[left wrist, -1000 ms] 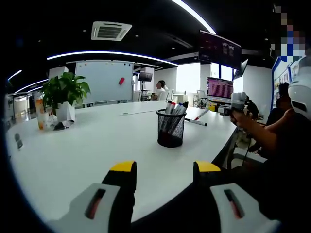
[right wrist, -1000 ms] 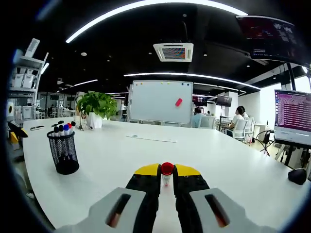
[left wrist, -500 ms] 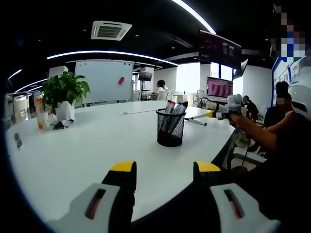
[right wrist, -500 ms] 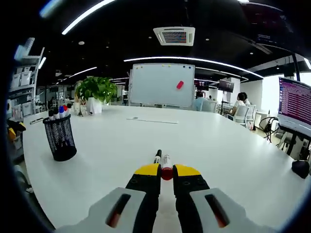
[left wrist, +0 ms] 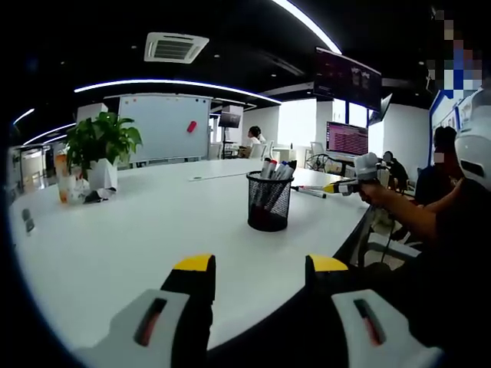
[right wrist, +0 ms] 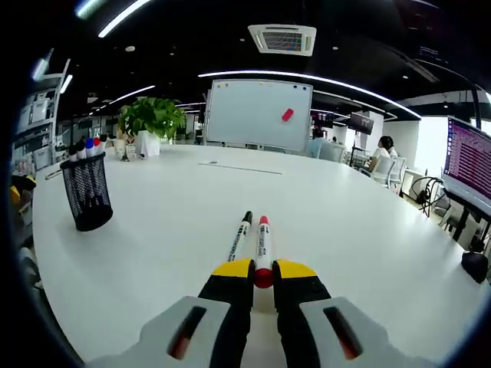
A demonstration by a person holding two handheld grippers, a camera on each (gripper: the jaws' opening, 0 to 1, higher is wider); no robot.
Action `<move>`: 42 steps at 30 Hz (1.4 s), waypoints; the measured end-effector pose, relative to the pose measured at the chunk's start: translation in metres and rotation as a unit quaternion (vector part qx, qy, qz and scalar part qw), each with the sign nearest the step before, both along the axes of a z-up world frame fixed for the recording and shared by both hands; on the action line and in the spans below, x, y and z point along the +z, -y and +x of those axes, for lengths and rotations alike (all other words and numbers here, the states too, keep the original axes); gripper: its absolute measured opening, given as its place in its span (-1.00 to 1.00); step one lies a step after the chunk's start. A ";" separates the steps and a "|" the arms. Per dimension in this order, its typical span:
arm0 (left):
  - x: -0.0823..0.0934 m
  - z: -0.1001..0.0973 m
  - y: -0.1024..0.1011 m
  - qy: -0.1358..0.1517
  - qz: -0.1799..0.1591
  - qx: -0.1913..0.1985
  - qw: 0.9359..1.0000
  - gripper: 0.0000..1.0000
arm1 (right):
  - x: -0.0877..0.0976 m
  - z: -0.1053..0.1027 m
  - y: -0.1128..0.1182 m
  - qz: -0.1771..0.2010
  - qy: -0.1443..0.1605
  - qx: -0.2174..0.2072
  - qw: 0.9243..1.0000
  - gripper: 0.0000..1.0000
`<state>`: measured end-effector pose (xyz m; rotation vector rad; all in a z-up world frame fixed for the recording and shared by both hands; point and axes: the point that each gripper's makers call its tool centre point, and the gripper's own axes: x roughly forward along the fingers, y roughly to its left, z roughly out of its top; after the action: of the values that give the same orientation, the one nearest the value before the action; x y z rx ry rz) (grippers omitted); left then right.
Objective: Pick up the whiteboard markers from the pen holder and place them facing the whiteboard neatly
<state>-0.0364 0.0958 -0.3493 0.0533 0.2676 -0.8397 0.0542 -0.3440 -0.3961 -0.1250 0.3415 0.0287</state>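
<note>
Two markers [right wrist: 251, 240] on table, one pen holder [right wrist: 86, 201], one whiteboard [right wrist: 257, 115]

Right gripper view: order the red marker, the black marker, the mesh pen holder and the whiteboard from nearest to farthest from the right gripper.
1. Red marker: between the jaws of the right gripper, pointing toward the whiteboard.
2. Black marker: on the table just left of the red one.
3. Mesh pen holder: far left on the table.
4. Whiteboard: beyond the table's far edge.
</note>
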 end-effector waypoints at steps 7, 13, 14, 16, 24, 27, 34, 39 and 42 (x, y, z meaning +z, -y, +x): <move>0.001 0.000 0.003 0.000 -0.002 -0.003 1.000 -0.04 | -0.008 0.002 0.001 0.010 -0.018 -0.001 1.000 -0.74; 0.001 0.000 0.004 -0.001 -0.002 -0.004 1.000 -0.04 | -0.012 -0.002 -0.006 0.013 -0.029 0.001 0.999 -0.74; 0.001 0.000 0.004 -0.001 -0.002 -0.004 1.000 -0.04 | -0.013 -0.003 -0.007 0.012 -0.031 0.001 0.999 -0.74; 0.001 0.000 0.004 -0.001 -0.001 -0.005 1.000 -0.04 | -0.014 -0.003 -0.008 0.015 -0.033 0.002 0.999 -0.74; 0.000 0.000 0.005 -0.002 -0.003 -0.006 1.000 -0.04 | -0.014 -0.006 -0.010 0.024 -0.037 0.001 0.999 -0.73; 0.000 0.000 0.005 -0.002 -0.002 -0.006 1.000 -0.04 | -0.014 -0.007 -0.010 0.034 -0.038 -0.006 0.999 -0.69; 0.000 0.000 0.004 -0.003 -0.003 -0.005 1.000 -0.04 | -0.013 -0.012 -0.014 0.057 -0.042 -0.008 0.997 -0.65; -0.001 0.000 0.005 -0.003 -0.002 -0.006 1.000 -0.04 | -0.009 -0.015 -0.009 0.069 -0.035 -0.011 0.997 -0.59; -0.001 0.000 0.006 -0.002 -0.002 -0.006 1.000 -0.04 | -0.004 -0.016 -0.006 0.076 -0.026 -0.013 0.997 -0.54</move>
<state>-0.0365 0.0902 -0.3501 0.0499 0.2702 -0.8520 0.0385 -0.3381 -0.3999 0.0302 0.3926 0.0328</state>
